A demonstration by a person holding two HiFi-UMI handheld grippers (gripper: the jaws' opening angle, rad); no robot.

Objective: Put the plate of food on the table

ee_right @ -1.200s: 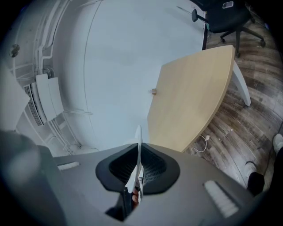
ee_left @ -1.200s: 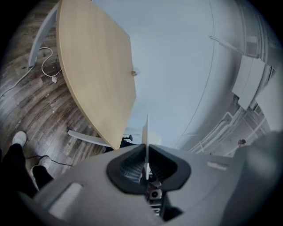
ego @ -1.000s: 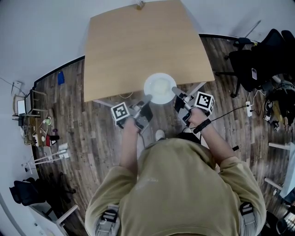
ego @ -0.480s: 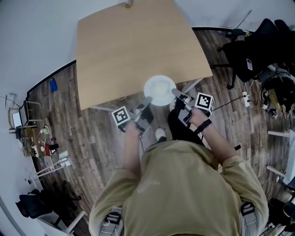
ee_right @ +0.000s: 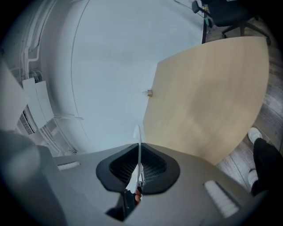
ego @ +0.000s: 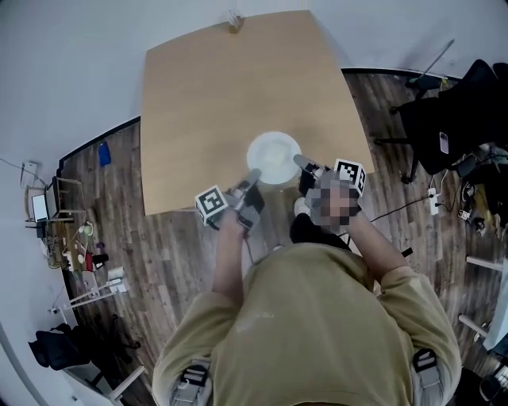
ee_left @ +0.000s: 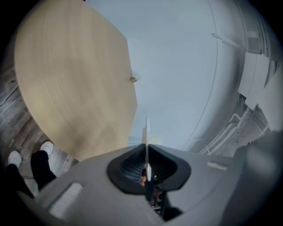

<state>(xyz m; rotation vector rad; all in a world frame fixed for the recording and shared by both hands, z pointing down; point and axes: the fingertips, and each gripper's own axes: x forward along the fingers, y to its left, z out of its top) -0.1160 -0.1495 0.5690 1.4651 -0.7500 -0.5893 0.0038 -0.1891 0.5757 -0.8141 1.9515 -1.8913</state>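
A white plate (ego: 274, 157) hangs just above the near part of the light wooden table (ego: 230, 87); whether food lies on it I cannot tell. My left gripper (ego: 252, 174) clamps the plate's left rim, and its jaws are closing on it. My right gripper (ego: 300, 161) clamps the right rim, and its jaws are also closing. In the left gripper view the plate (ee_left: 146, 132) shows edge-on, pinched between the dark pads of the gripper (ee_left: 147, 165). The right gripper view shows the same thin white plate (ee_right: 139, 141) held in its gripper (ee_right: 139, 170).
A small object (ego: 234, 17) stands at the table's far edge by the white wall. Black office chairs (ego: 444, 135) and cables lie to the right, a blue item (ego: 104, 153) and shelf clutter (ego: 67, 238) to the left. The person's shoes (ee_left: 46, 148) are under the table's near edge.
The plate, which straddled the table's near edge, now sits fully over the tabletop. Both grippers moved forward with it and kept hold.
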